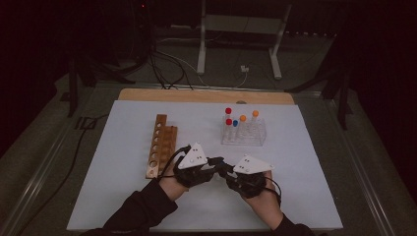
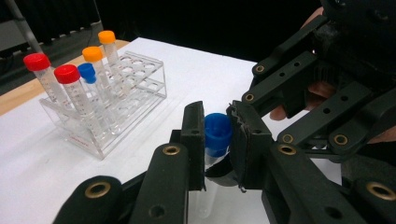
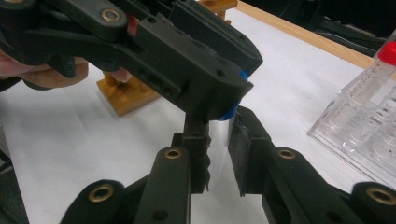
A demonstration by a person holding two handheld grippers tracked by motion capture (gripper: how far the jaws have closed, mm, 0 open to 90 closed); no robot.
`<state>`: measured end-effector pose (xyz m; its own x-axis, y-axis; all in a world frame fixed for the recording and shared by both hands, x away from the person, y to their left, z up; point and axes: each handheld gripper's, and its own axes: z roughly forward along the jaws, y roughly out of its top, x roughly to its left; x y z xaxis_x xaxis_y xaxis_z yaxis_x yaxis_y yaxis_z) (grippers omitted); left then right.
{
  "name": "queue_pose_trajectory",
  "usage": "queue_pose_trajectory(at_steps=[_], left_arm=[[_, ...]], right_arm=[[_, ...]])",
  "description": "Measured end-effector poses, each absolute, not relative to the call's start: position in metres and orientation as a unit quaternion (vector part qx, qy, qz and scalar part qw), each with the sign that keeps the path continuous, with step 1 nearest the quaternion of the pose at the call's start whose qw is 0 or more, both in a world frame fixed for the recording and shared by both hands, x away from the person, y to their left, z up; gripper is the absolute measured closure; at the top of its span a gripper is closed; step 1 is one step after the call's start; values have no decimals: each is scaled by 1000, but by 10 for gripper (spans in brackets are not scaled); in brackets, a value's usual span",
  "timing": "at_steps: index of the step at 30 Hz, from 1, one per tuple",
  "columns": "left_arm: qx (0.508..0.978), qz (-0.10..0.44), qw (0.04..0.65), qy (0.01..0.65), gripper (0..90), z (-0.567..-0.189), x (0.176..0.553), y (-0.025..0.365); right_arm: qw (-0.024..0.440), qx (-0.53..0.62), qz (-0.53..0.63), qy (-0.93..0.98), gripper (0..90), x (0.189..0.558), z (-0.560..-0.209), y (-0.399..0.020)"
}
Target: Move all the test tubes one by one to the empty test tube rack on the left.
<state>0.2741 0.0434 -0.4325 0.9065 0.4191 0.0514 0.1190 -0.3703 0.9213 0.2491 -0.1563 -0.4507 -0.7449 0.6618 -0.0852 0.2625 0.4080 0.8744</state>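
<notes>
A clear tube with a blue cap [image 2: 217, 134] is held between both grippers near the middle front of the white mat. My left gripper [image 2: 217, 135] is shut on the blue cap, one pad on each side. In the right gripper view my right gripper [image 3: 219, 140] is shut on the clear tube body [image 3: 229, 133] just under the cap [image 3: 236, 105], which the left gripper's jaws mostly cover. In the high view the left gripper [image 1: 219, 163] and right gripper [image 1: 226, 173] meet tip to tip, and the tube is too small to make out.
A clear plastic rack [image 1: 244, 136] stands behind the grippers with several tubes in it, capped red [image 2: 36, 61], orange [image 2: 92, 53] and blue [image 2: 86, 71]. A wooden rack with a row of holes [image 1: 161, 145] lies to the left. The white mat [image 1: 305, 162] covers the table.
</notes>
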Motion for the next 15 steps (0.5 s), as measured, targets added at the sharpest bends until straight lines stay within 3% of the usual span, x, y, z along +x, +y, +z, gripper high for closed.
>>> queue_pose_trajectory(at_steps=[2,9,15], left_arm=[[817,144,534,165,778,-431,274,43],[810,158,537,176,778,-422,277,51],[810,171,533,175,778,-414,278,60]], right_arm=[[218,286,466,808,756,249,-450,-157],[217,306,476,795,409,252,-451,-162],[190,312,490,791,337,256,-447,-168]])
